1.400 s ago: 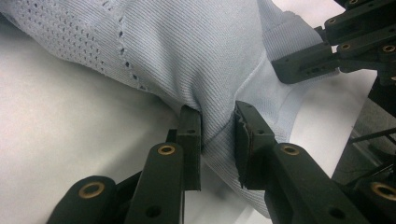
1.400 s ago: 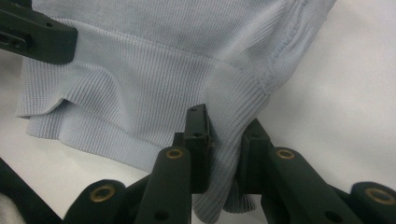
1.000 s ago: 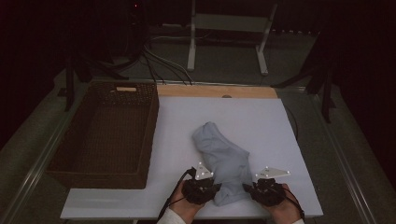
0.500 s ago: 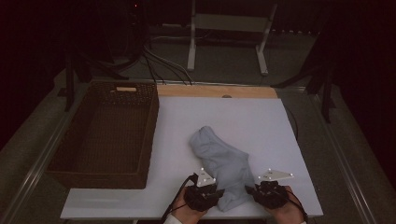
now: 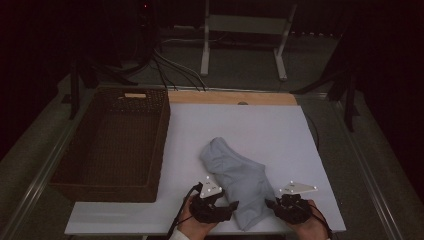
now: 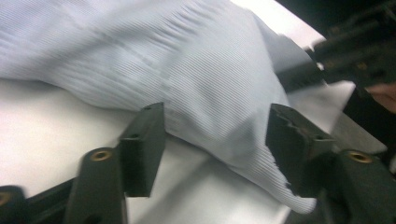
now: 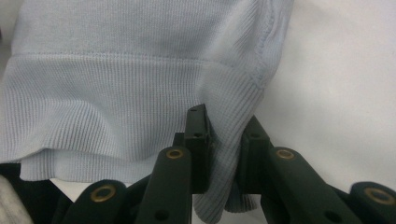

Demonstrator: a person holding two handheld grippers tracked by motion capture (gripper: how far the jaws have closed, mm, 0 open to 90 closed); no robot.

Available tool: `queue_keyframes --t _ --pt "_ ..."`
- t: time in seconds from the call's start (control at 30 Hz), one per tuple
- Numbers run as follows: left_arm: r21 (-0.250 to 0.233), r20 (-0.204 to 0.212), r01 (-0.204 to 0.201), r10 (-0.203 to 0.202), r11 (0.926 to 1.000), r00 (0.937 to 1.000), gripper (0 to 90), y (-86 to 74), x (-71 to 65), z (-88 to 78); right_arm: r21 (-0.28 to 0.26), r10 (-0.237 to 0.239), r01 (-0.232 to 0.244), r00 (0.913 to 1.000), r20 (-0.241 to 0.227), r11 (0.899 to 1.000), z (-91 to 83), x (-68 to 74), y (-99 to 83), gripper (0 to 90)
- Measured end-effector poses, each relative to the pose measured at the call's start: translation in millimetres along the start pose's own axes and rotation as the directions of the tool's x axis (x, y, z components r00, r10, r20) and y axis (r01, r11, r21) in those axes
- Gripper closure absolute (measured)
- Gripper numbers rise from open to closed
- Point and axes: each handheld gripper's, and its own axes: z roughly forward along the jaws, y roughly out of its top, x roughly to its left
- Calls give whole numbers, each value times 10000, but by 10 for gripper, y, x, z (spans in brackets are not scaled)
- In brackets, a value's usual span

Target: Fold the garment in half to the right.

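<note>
A light blue ribbed knit garment [image 5: 239,177] lies crumpled on the white board [image 5: 260,125], its hem at the near edge. My left gripper [image 5: 226,207] is at the hem's left side. Its jaws have just been opening and now stand apart in the left gripper view [image 6: 217,144], with a fold of the cloth [image 6: 187,60] lying loose between them. My right gripper [image 5: 272,204] is at the hem's right side. In the right gripper view it [image 7: 224,140] is shut on a pinch of the ribbed hem [image 7: 116,93].
A dark wicker basket [image 5: 162,145] stands on the left, against the board's left edge. A wooden strip [image 5: 230,97] borders the far side. Cables and a metal stand [image 5: 245,30] lie on the floor beyond. The right gripper [image 6: 336,51] is close by in the left gripper view.
The left gripper's jaws have spread apart and let go of the hem. Both hands and the garment have shifted slightly toward the near edge. The right grip is unchanged.
</note>
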Motion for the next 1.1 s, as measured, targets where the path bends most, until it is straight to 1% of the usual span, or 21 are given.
queue_keyframes --t 0.07,0.13,0.17,0.27,0.33,0.37,0.47,0.5,0.57,0.7,0.93,1.0,1.03,1.1 --pt "-227 -221 12 -17 9997 9998 333 32 47 -33 10 22 -22 10000 15 10000 0 -8 1 780" --pt "-300 -255 1 -9 9996 9997 301 50 71 -46 6 10 -10 10000 31 10000 2 -13 1 780" --pt "-449 -343 -17 1 9990 9994 280 83 111 -65 9 -3 3 10000 50 10000 3 -14 1 780" --pt "-586 -416 -113 89 9982 9991 235 131 154 -84 21 -34 34 9999 96 10000 2 -13 3 780" --pt "-588 -482 -243 215 9980 9986 184 166 170 -89 20 -33 33 9999 105 10000 1 -15 3 780" --pt "-588 -482 -243 215 9980 9986 165 166 170 -89 20 -33 33 9999 105 10000 1 -15 3 780" --pt "-741 -523 -387 348 9965 9980 147 220 186 -99 23 -34 34 9999 102 10000 0 -17 4 780" --pt "-765 -530 -400 360 9963 9979 99 241 196 -99 30 -42 41 9999 99 10000 -2 -17 5 779" --pt "-853 -453 -402 364 9955 9983 93 277 216 -106 30 -43 43 9999 97 10000 -2 -16 5 779" --pt "-1081 -337 -496 462 9929 9984 23 350 264 -131 49 -54 54 9999 87 10000 1 -17 5 779" --pt "-1278 -420 -536 486 9903 9979 1 418 323 -157 53 -57 56 9999 86 10000 3 -16 5 778" --pt "-1328 -467 -640 583 9891 9972 0 432 340 -159 47 -80 79 9999 92 10000 4 -16 5 778" --pt "-1315 -558 -752 683 9885 9961 0 445 353 -153 51 -93 93 9999 90 9999 4 -17 4 778" --pt "-1335 -594 -823 749 9876 9954 0 452 364 -141 47 -87 87 9999 86 10000 5 -18 4 778"
